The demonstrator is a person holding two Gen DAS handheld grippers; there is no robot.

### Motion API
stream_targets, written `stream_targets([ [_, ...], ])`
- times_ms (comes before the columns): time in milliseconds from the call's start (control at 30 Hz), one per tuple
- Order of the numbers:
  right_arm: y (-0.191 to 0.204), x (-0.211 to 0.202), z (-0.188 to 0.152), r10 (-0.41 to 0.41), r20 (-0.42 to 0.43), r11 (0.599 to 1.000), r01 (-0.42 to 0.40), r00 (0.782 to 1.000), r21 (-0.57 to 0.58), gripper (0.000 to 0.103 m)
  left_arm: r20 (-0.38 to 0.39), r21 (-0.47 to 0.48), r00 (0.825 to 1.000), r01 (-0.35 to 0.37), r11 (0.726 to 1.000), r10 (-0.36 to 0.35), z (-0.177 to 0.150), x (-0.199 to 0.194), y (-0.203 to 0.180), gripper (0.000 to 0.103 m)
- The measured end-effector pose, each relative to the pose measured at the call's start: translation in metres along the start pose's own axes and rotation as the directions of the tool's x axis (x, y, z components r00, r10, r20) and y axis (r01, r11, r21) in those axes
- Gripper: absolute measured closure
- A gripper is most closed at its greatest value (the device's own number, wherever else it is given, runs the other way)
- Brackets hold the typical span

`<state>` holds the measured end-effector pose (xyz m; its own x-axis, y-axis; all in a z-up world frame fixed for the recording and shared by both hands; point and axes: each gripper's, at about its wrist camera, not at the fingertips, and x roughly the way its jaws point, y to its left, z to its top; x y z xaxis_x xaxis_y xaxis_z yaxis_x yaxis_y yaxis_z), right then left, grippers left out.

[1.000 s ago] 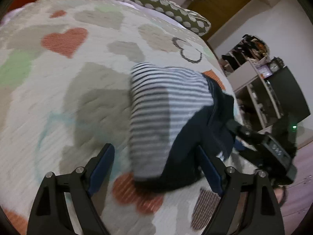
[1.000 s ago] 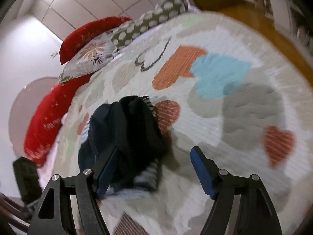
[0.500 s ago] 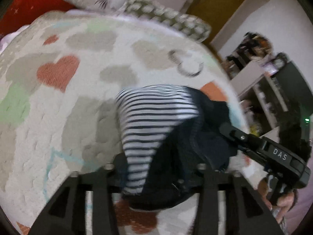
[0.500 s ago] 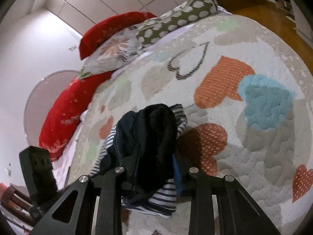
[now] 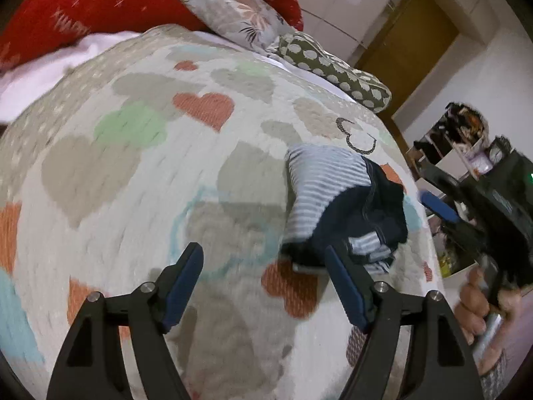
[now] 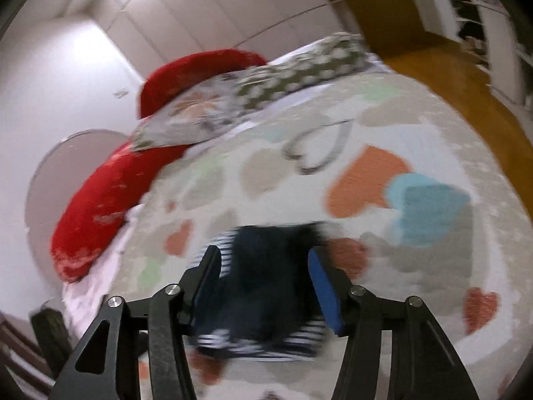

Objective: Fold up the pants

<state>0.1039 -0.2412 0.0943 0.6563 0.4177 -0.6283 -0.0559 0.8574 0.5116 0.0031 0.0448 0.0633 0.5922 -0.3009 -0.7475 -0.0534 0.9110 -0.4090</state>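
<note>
- I am holding my left tongs (image 5: 263,268) released, their blue pads spread wide and gripping nothing, above the bed's quilt (image 5: 133,173).
- The pants (image 5: 343,206) are lying in a bundle on the quilt, ahead and to the right of the left tongs, near the bed's right edge.
- The bundle is showing a striped side on the left and dark navy cloth on the right, with a striped edge poking out below.
- The left tongs' right pad (image 5: 346,288) is sitting just in front of the bundle's near edge; I cannot tell whether it is touching.
- I am holding my right tongs (image 6: 265,276) released too, pads apart, with the pants (image 6: 266,286) lying between and just beyond them in a blurred view.
- In the left view, the right tongs (image 5: 436,208) are hovering just beside the bundle's right side, with my right hand (image 5: 479,303) gripping the handle.
- Red pillows (image 5: 100,6), a floral pillow (image 5: 233,13) and a spotted pillow (image 5: 333,66) are lying at the head of the bed.
- A brown door (image 5: 409,36) and cluttered shelves (image 5: 463,140) are standing beyond the bed.
</note>
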Motion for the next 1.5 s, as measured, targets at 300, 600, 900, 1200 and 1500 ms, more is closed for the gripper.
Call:
stream_targets([
  [300,-0.01,0.083,-0.024,-0.02,-0.162,0.992,0.039,0.987,0.119,0.05,-0.018,0.022,0.999,-0.042,0.999,0.043,-0.028,-0.011,0.011,0.028],
  [600,-0.031,0.046,-0.034,-0.038,-0.102,0.987,0.053,0.994,0.151,0.043,0.028,0.022,0.998,-0.048,0.999,0.047,-0.031,-0.032,0.011,0.028],
  [900,-0.058,0.007,-0.066,-0.048,-0.101,0.975,0.069,0.994,0.209,0.04,0.134,0.082,0.984,-0.128,0.988,0.116,-0.04,-0.068,-0.011,0.024],
  [1200,-0.038,-0.086,-0.121,-0.154,0.055,0.988,0.152,0.987,0.041,0.04,0.575,0.091,0.791,-0.315,0.945,0.208,-0.07,-0.144,-0.071,0.0],
  [1500,-0.009,-0.133,-0.135,-0.209,0.189,0.971,0.226,0.96,-0.074,0.037,0.54,0.184,0.838,-0.209,0.96,0.079,-0.075,-0.161,-0.104,0.0],
])
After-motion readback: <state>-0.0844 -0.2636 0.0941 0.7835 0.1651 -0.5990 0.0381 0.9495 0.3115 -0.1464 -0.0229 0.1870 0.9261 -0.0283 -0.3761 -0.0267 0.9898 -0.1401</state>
